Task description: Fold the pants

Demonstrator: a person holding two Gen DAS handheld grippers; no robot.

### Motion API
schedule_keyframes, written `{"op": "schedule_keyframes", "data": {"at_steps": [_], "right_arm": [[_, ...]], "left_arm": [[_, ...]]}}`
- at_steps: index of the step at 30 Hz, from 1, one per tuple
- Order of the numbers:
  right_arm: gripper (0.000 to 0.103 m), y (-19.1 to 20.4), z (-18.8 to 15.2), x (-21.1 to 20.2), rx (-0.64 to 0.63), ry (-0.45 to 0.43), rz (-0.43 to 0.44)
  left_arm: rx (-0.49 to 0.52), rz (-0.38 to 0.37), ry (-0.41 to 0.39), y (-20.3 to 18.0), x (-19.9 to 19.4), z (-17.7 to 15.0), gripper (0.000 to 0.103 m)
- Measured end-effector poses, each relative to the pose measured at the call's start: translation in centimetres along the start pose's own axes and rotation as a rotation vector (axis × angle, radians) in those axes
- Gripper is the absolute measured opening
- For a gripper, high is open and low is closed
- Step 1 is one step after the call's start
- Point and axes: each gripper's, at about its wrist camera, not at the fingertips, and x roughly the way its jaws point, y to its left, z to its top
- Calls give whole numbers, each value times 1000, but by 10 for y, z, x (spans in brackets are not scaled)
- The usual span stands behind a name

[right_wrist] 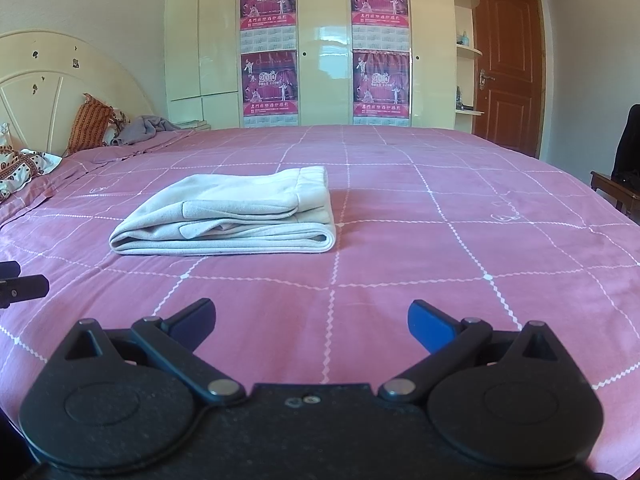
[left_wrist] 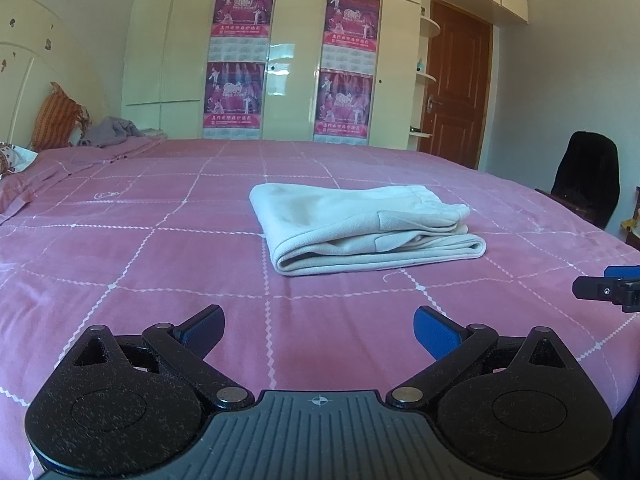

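The cream pants (left_wrist: 360, 228) lie folded in a compact stack on the pink checked bedspread (left_wrist: 160, 264), ahead and slightly right in the left wrist view. In the right wrist view the pants (right_wrist: 232, 216) sit ahead and to the left. My left gripper (left_wrist: 318, 330) is open and empty, held low over the bed, well short of the pants. My right gripper (right_wrist: 312, 322) is open and empty too, also short of the pants. The right gripper's tip shows at the far right of the left view (left_wrist: 608, 288); the left gripper's tip shows at the far left of the right view (right_wrist: 20, 286).
Pillows (right_wrist: 92, 124) and a grey garment (right_wrist: 144, 128) lie by the headboard (right_wrist: 60, 80) at the back left. A cream wardrobe (right_wrist: 320, 40) with posters stands behind the bed. A brown door (right_wrist: 508, 60) and a dark chair (left_wrist: 588, 176) are at the right.
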Motion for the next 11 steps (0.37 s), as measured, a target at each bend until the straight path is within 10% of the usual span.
{"op": "schedule_keyframes", "data": {"at_steps": [11], "right_arm": [[103, -2, 0, 2, -8, 3, 10]], "left_arm": [[17, -11, -22, -4, -3, 1, 100]]}}
